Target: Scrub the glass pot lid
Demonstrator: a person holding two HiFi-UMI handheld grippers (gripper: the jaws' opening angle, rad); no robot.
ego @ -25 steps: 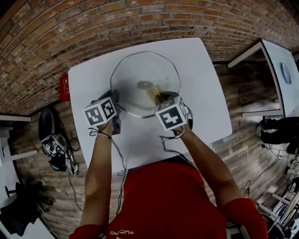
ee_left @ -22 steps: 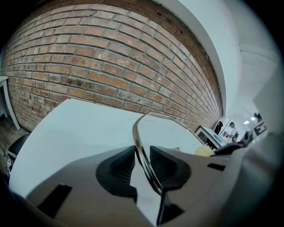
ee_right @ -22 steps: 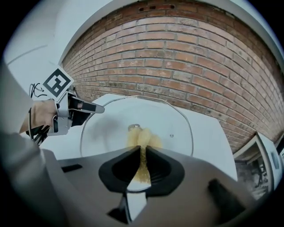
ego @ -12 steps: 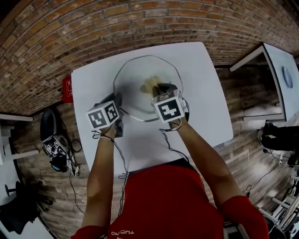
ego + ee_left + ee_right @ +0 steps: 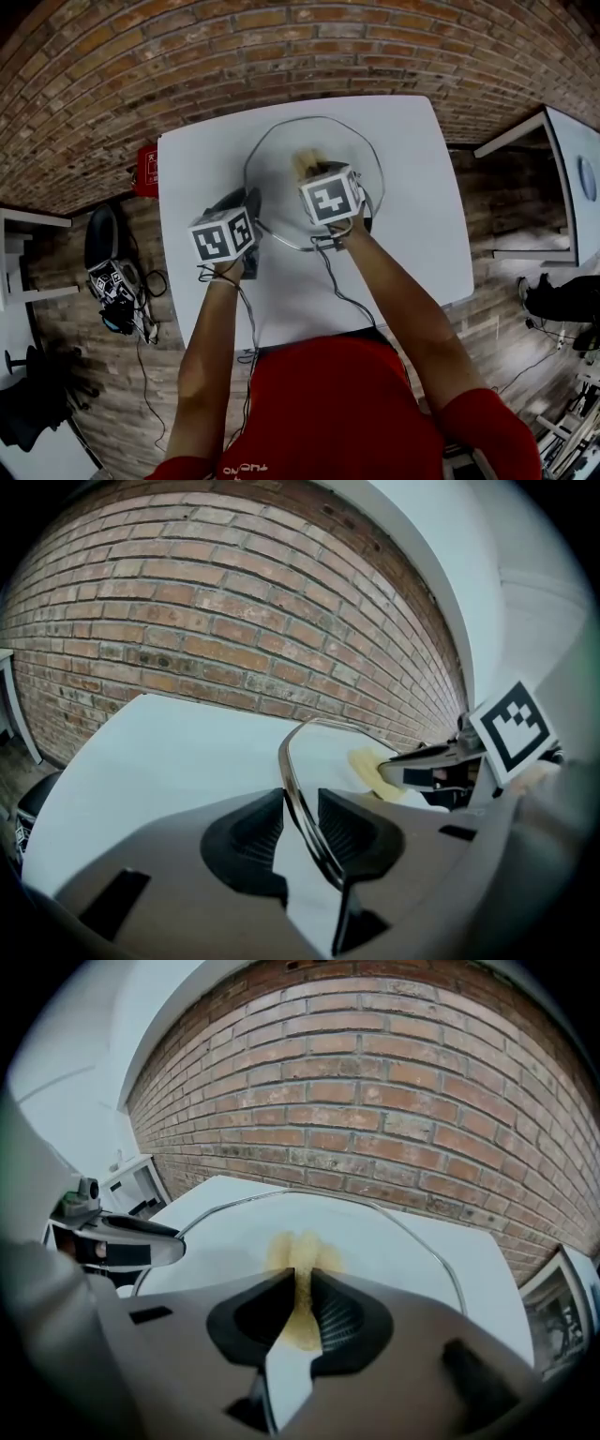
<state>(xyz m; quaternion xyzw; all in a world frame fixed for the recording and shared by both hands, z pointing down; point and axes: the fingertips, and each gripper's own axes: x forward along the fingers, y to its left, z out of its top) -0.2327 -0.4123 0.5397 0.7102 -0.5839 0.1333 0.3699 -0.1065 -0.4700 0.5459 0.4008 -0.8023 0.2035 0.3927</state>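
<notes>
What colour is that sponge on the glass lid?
Pale yellow: the sponge shows best in the right gripper view, pinched between the jaws.

Soft even light, fisheye-warped edges

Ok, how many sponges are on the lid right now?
1: a yellow sponge, pinched in the right claw against the glass pot lid. No other shows, though part of the lid is hidden.

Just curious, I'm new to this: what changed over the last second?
The right gripper, shut on the yellow sponge, pushed it away from the person, across the round glass pot lid. The left gripper keeps the lid's rim between its jaws, which are opening slightly. The lid stayed on the white table.
</notes>
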